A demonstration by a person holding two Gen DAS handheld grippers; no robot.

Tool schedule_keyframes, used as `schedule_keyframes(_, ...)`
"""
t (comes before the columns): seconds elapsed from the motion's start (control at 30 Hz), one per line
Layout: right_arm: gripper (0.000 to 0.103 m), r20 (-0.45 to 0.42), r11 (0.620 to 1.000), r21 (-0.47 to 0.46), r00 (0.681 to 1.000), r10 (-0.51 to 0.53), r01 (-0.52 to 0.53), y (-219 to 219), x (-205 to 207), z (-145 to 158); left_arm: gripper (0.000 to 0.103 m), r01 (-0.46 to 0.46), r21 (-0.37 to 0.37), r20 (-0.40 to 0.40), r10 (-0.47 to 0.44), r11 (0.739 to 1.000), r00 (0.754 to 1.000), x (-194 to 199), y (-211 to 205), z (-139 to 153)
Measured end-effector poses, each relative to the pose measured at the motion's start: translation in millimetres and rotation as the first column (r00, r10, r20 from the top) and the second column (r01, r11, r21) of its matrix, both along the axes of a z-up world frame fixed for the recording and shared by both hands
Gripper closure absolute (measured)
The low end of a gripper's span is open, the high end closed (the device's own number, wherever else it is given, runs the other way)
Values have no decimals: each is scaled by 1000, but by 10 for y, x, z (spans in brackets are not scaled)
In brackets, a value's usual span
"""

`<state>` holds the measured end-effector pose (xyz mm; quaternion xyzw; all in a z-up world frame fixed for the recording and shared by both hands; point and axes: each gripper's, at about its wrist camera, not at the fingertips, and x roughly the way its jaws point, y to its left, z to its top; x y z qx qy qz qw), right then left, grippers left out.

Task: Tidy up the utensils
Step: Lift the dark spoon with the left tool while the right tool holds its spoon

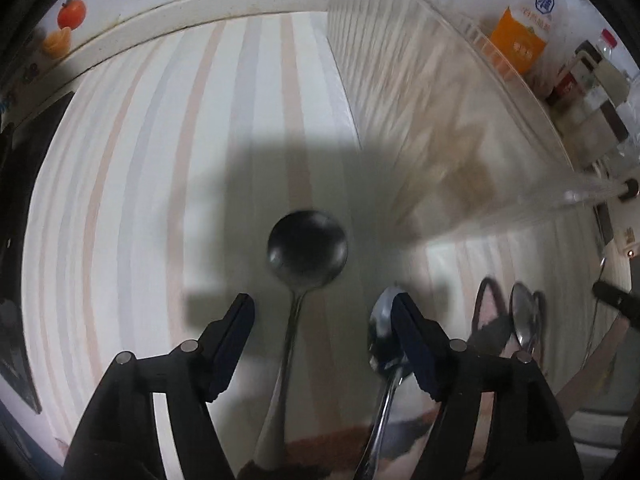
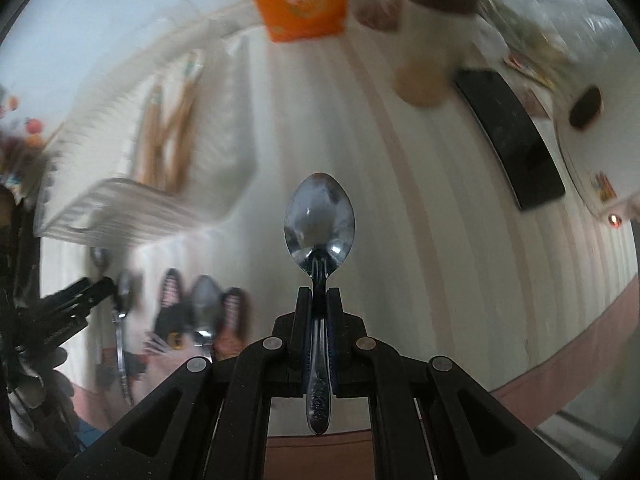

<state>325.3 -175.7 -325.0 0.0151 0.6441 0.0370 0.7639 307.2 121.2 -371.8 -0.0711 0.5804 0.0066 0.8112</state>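
In the left wrist view my left gripper (image 1: 322, 312) stands open above the striped tablecloth (image 1: 160, 160). A dark round-bowled spoon (image 1: 307, 254) lies on the cloth, its handle running back between the fingers without touching either pad. A shiny spoon (image 1: 382, 332) lies beside the right finger, partly hidden by it. Another spoon (image 1: 524, 316) lies further right. In the right wrist view my right gripper (image 2: 319, 292) is shut on the handle of a metal spoon (image 2: 320, 224), whose bowl sticks out ahead of the fingertips, above the cloth.
A clear ribbed tray (image 1: 400, 80) stands at the back; in the right wrist view the tray (image 2: 100, 204) holds wooden sticks (image 2: 168, 132). Behind it stand an orange carton (image 2: 300, 0), a jar (image 2: 428, 40) and bottles (image 1: 608, 52). A black slab (image 2: 512, 140) lies right. Two loose spoons (image 2: 206, 308) lie left.
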Motion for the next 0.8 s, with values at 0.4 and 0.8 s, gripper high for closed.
schedule_keyframes(0.4, 96, 0, 999, -9, 999, -48, 48, -87, 24, -17, 101, 7, 99, 31, -10, 995, 999, 9, 115, 50)
schedule_keyframes(0.8, 96, 54, 998, 62, 998, 11, -15, 186, 105, 246, 99, -184, -96, 77, 191, 978, 978, -401, 741, 331)
